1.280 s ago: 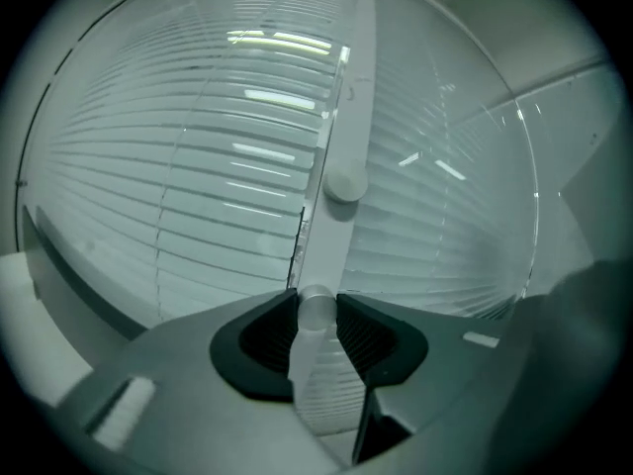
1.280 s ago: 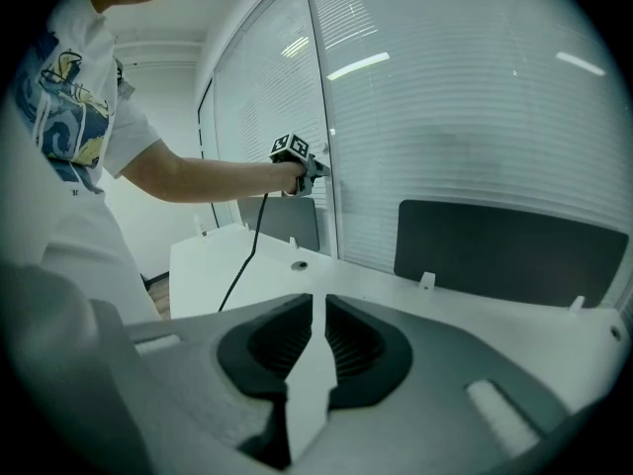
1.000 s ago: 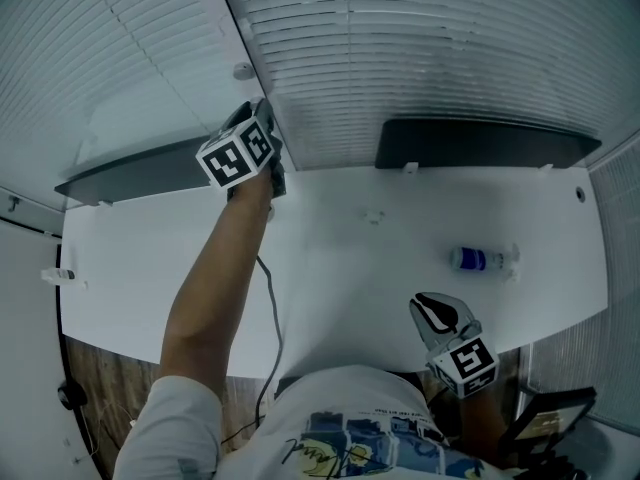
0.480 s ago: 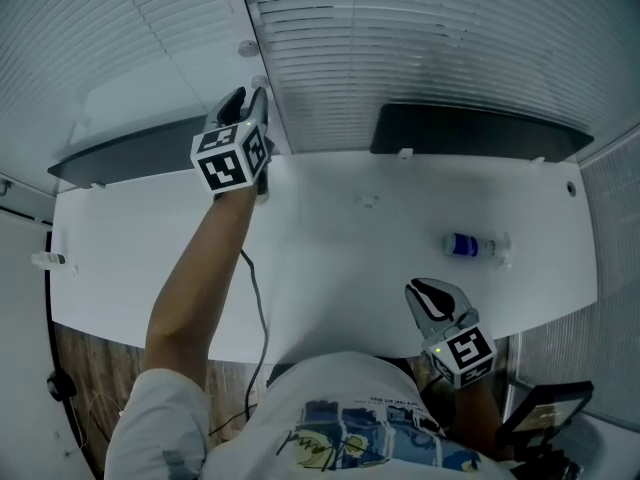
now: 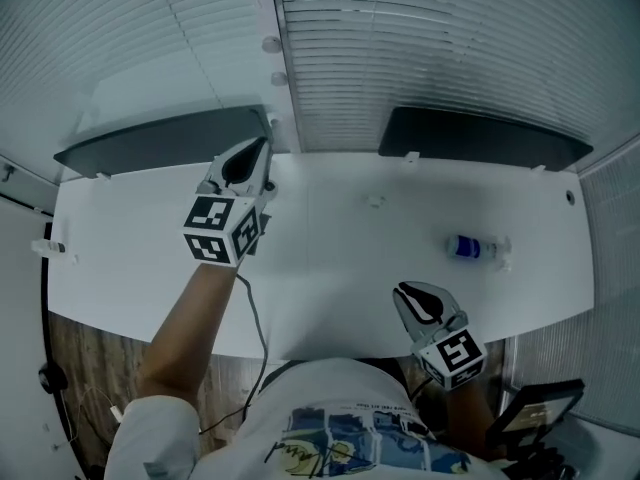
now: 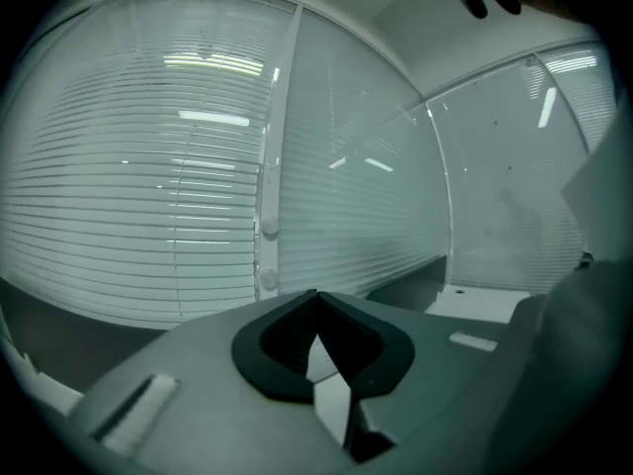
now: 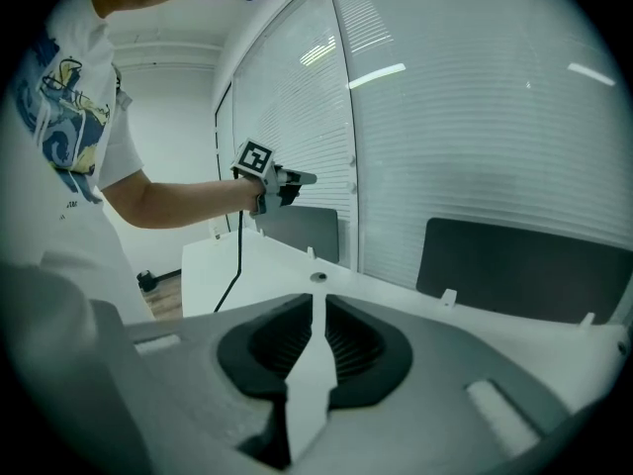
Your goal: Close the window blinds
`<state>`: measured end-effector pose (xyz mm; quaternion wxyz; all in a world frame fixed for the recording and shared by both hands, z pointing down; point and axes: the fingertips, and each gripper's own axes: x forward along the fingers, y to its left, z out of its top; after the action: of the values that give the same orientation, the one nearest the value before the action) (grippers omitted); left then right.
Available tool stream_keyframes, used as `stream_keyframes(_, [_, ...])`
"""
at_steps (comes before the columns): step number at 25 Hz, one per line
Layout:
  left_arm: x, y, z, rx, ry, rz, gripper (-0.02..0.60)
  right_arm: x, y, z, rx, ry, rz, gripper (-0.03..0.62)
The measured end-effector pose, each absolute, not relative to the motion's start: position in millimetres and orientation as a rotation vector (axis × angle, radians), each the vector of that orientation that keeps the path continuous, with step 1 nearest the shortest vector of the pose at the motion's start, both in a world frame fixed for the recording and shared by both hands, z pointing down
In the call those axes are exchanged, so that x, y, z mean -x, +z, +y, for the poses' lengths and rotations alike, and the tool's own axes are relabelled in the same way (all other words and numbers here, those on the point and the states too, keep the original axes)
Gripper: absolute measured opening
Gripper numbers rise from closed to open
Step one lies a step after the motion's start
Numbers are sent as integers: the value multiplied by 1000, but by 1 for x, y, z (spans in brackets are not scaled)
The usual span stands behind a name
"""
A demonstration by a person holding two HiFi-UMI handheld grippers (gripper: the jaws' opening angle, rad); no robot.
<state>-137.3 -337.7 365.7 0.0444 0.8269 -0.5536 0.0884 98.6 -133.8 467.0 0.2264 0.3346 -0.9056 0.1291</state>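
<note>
Two slatted window blinds, a left one (image 5: 120, 48) and a right one (image 5: 450, 48), hang behind the white table (image 5: 340, 258), with a white frame post between them. Two round knobs (image 5: 271, 44) sit on that post; the left gripper view shows them as knobs (image 6: 268, 230) straight ahead. My left gripper (image 5: 258, 150) hovers over the table's far edge, short of the post, touching nothing. Its jaws have just been closing and now stand shut and empty (image 6: 316, 297). My right gripper (image 5: 403, 291) is shut and empty near the table's front edge (image 7: 315, 300).
A small bottle (image 5: 468, 247) lies on the table at the right. Two dark panels, one (image 5: 160, 148) at left and one (image 5: 480, 138) at right, stand along the table's back edge. A cable (image 5: 255, 318) trails from the left gripper over the front edge.
My left gripper has drawn back from the post between the blinds toward the person, and its jaws have closed on nothing. The right gripper has hardly moved.
</note>
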Motion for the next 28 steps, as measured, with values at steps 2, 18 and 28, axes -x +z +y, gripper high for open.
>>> stream_keyframes(2, [135,368,-307,-2572,304,-1644,5,-90,464,-128,-915,349,-2503,31])
stream_keyframes(18, [155,377,-88,-2689,256,-1252,5,-9,424,-82,-929,157,-2541,18])
stream_keyframes(28, [181,391,-23,-2748,318,-1220,5,20,407,-38,-985,82,-2505,15])
